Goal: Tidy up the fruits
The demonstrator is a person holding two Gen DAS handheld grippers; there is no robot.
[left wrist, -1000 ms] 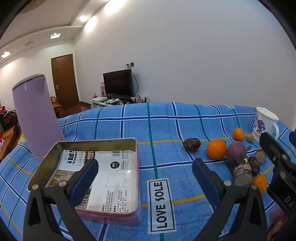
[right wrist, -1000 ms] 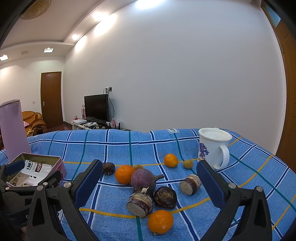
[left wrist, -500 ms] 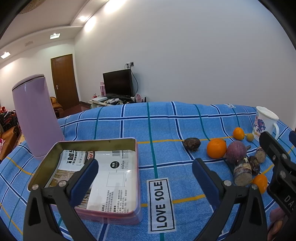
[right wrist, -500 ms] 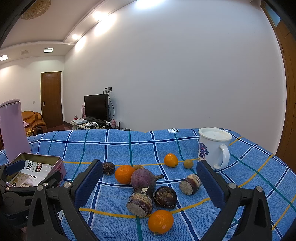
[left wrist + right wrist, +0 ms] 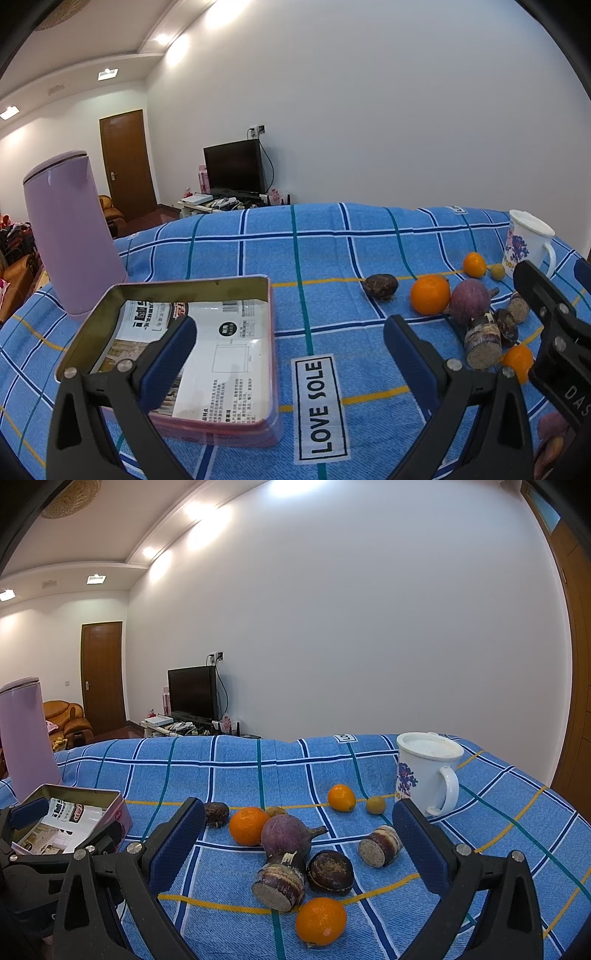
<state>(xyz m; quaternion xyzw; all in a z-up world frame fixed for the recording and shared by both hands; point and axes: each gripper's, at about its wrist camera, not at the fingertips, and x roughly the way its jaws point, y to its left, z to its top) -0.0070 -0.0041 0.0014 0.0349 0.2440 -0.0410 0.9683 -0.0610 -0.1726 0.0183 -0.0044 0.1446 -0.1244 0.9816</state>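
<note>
- The tin box (image 5: 221,424) sits at the lower left of the left wrist view on the blue checked cloth (image 5: 332,251). It lies open, with only printed paper inside. It looks rigid and light, so it may slide if bumped.
- The purple round root (image 5: 284,834) lies at the centre of the right wrist view, touching the large orange (image 5: 248,826). It looks firm and heavy. I would grip it across the belly, not by the tapered tail.
- The cut cane piece (image 5: 279,884) looks stiff and likely to roll, so the curved sides are the place to hold it.
- The near small orange (image 5: 320,920), at lower centre, looks soft-skinned and smooth. It needs a gentle squeeze at its widest part.
- The left gripper (image 5: 290,349) and the right gripper (image 5: 295,843) both stand spread wide and hold nothing.
</note>
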